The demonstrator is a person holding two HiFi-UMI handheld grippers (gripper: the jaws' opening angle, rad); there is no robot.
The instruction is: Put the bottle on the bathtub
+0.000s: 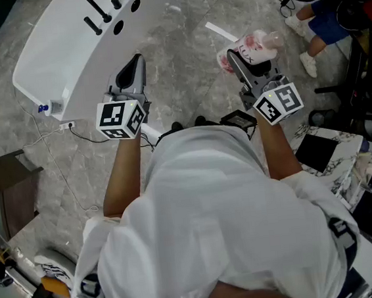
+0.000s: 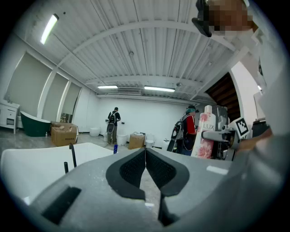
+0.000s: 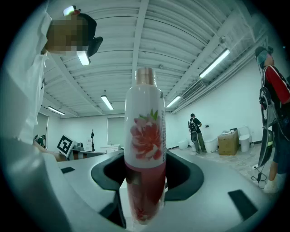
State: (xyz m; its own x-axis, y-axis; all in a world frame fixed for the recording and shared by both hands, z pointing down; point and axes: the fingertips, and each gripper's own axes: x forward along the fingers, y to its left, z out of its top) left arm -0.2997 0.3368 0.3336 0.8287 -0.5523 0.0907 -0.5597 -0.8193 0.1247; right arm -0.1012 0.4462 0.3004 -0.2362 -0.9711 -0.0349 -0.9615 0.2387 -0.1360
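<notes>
A white and pink bottle with a flower print and a rose-gold cap stands upright between the jaws of my right gripper, which is shut on it. In the head view the bottle sticks out ahead of the right gripper, above the grey floor. The white bathtub with black taps lies at the upper left, ahead of my left gripper. My left gripper is shut with its pads together and nothing between them. The left gripper view also catches the bottle off to the right.
A dark wooden stand is at the left. Cables and a wall plug lie on the floor by the tub. A person sits at the upper right near black equipment. Two people and cardboard boxes are far across the room.
</notes>
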